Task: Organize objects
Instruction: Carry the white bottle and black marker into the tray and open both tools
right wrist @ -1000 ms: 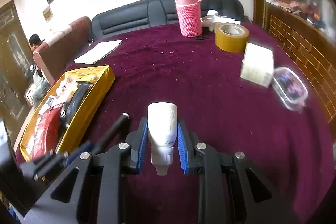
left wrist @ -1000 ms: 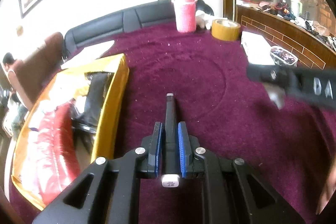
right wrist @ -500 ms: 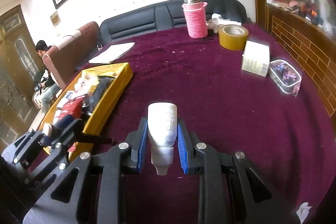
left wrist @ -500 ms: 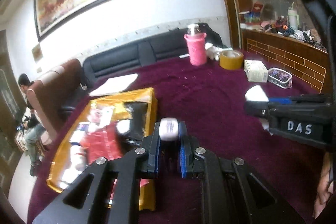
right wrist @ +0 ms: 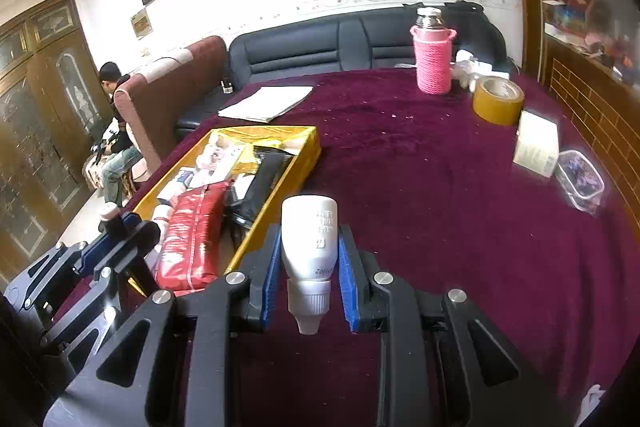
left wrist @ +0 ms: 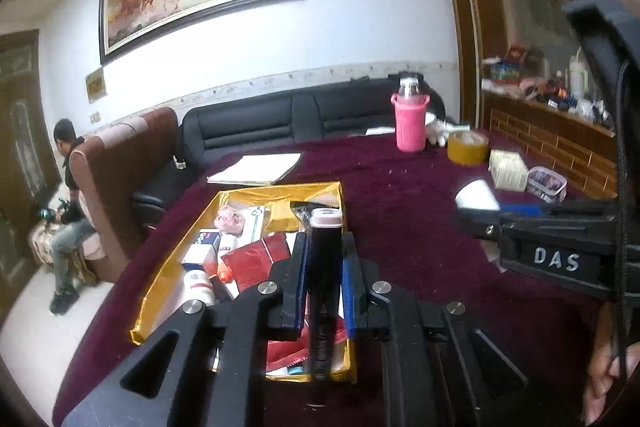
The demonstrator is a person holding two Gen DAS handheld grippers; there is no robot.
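Observation:
My left gripper [left wrist: 325,247] is shut on a slim dark tube [left wrist: 323,291] with a pale pink end cap, held above the near end of the gold tray [left wrist: 176,247]. The tray on the maroon table holds a red pouch [right wrist: 192,239], a black pouch [right wrist: 264,183] and several small boxes and bottles. My right gripper [right wrist: 309,235] is shut on a small white bottle [right wrist: 310,239], nozzle toward the camera, just right of the tray's rim [right wrist: 280,195]. In the right wrist view the left gripper [right wrist: 116,227] hangs at the lower left beside the tray.
At the table's far right stand a pink knitted bottle [right wrist: 433,61], a yellow tape roll [right wrist: 498,99], a white box [right wrist: 536,143] and a clear plastic container [right wrist: 582,179]. Papers [right wrist: 266,103] lie behind the tray. A person [right wrist: 114,131] sits beyond the left edge.
Both grippers have risen and shifted left toward the gold tray, each keeping its object. The left gripper now hangs over the tray's near end and points less steeply down.

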